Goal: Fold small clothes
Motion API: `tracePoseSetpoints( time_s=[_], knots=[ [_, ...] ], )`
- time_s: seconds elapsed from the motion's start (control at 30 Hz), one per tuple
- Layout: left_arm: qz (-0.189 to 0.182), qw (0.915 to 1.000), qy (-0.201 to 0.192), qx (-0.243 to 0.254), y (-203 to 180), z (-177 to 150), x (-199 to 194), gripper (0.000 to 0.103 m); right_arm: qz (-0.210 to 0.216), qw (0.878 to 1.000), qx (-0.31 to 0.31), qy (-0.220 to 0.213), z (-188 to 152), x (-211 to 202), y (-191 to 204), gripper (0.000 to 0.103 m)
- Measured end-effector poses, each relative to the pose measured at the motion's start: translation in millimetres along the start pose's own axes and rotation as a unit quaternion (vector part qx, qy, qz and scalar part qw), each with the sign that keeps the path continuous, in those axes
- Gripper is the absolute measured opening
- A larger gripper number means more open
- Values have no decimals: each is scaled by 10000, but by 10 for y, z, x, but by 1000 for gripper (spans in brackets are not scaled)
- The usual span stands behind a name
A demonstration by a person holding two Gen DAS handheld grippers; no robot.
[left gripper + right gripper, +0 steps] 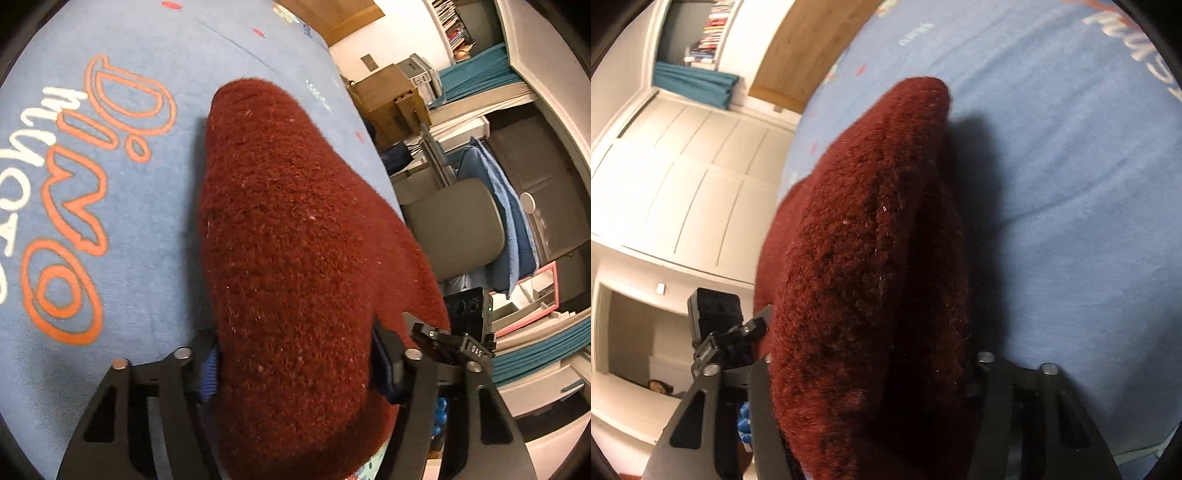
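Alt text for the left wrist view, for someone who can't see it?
A fuzzy dark red knitted garment is clamped between the black fingers of the left gripper and stretches away over a blue bedsheet printed with orange lettering. The right gripper shows at the garment's right edge; a cluttered room lies beyond.

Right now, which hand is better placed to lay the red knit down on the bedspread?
Left, probably. The left tongs grip the red knit directly above the blue bedspread; the right tongs hold it nearer the bed's edge.
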State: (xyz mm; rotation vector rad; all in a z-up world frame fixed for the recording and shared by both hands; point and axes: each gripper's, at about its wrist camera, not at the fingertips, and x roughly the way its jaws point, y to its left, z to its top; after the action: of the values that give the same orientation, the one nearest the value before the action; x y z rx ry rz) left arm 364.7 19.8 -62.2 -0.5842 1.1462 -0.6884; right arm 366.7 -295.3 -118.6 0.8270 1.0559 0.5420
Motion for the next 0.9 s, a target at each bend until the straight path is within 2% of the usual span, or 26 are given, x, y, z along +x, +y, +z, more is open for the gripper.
tracePoseSetpoints(
  time_s=[0.2, 0.3, 0.43, 0.53, 0.67, 0.77, 0.9],
  knots=[
    [96, 9989, -222, 392, -98, 157, -472, 53, 30, 9986, -508, -114, 27, 7, 451, 50],
    [173, 9979, -446, 437, -71, 194, -799, 53, 233, 9969, -740, -165, 40, 126, 741, 50],
    [474, 9963, -592, 416, 75, 183, -1082, 53, 401, 9950, -917, -32, 0, 436, 1025, 50],
    [864, 9948, -485, 219, 286, 96, -1122, 55, 327, 9951, -909, 191, -84, 706, 1085, 50],
    [1388, 9898, -246, 226, 477, -84, -1081, 62, -53, 9946, -927, 464, -225, 938, 1025, 53],
    [1375, 9893, -352, 325, 438, -207, -1206, 62, -205, 9938, -966, 510, -298, 870, 972, 59],
    [1632, 9839, -418, 602, 353, -376, -1340, 62, -187, 9937, -1055, 344, -277, 617, 946, 60]
  ],
)
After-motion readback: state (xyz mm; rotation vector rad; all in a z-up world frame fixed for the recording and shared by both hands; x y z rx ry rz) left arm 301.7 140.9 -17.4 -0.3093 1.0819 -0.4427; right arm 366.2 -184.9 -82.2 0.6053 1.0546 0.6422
